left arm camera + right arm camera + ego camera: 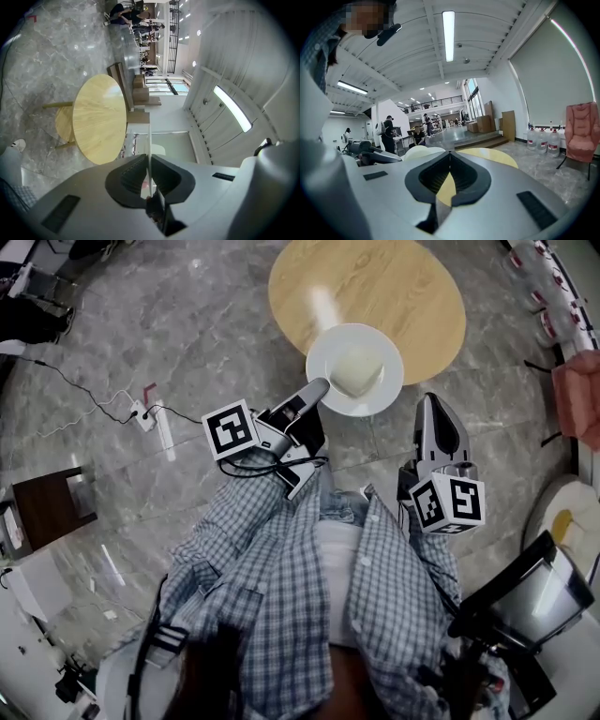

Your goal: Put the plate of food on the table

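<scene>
Left gripper (319, 387) pinching the rim of the plate (385, 395), food (357, 368) on it, at the near edge of the round table (394, 287); right gripper (433, 401) pressed together, empty; advice: hold level, carry further in, lower flat, then release.

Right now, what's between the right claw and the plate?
Nothing. In the head view, only bare grey floor shows in the gap between the right claw and the plate, which the left claw pinches by its rim.
</scene>
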